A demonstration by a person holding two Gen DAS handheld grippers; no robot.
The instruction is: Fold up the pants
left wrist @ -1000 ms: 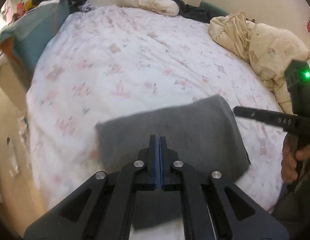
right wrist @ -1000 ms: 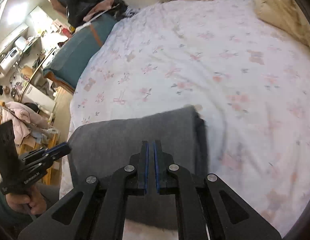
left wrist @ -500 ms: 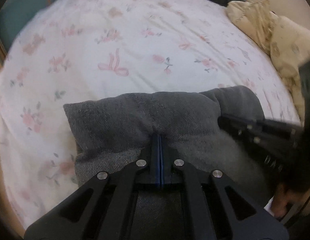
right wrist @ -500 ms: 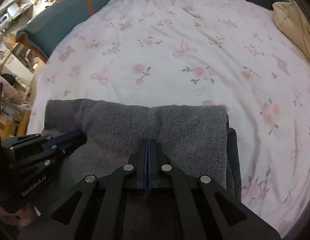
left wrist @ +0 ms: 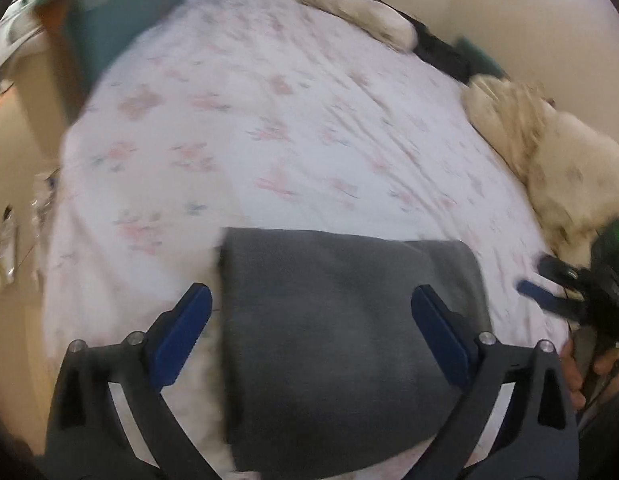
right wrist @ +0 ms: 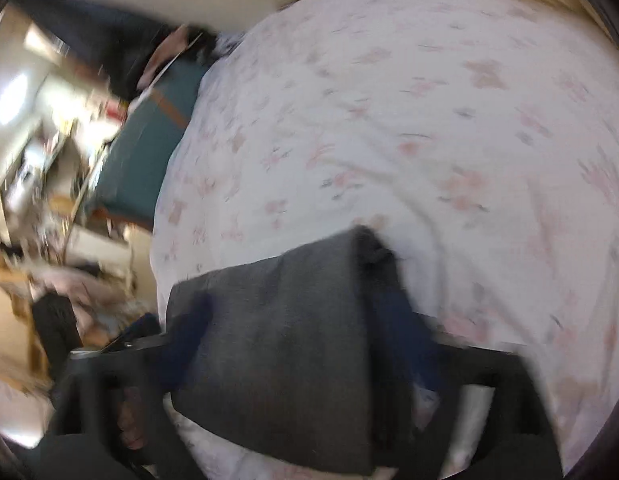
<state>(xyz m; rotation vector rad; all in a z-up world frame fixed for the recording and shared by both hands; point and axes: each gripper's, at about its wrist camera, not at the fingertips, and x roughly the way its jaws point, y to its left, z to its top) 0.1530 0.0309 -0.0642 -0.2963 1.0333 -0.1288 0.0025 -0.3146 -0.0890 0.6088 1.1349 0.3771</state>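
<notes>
The folded grey pants [left wrist: 333, 344] lay flat at the near edge of the bed [left wrist: 293, 128], directly ahead of and between the opening, empty jaws of the left claw [left wrist: 309, 312] and right claw [right wrist: 305, 340], equally near both.

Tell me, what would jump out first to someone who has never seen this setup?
A folded grey pair of pants lies at the near edge of a bed with a pink-flowered sheet. The left gripper, with blue-padded fingers, hangs over it, its jaws opening and gripping nothing. A cream quilt is bunched along the bed's right side.
</notes>
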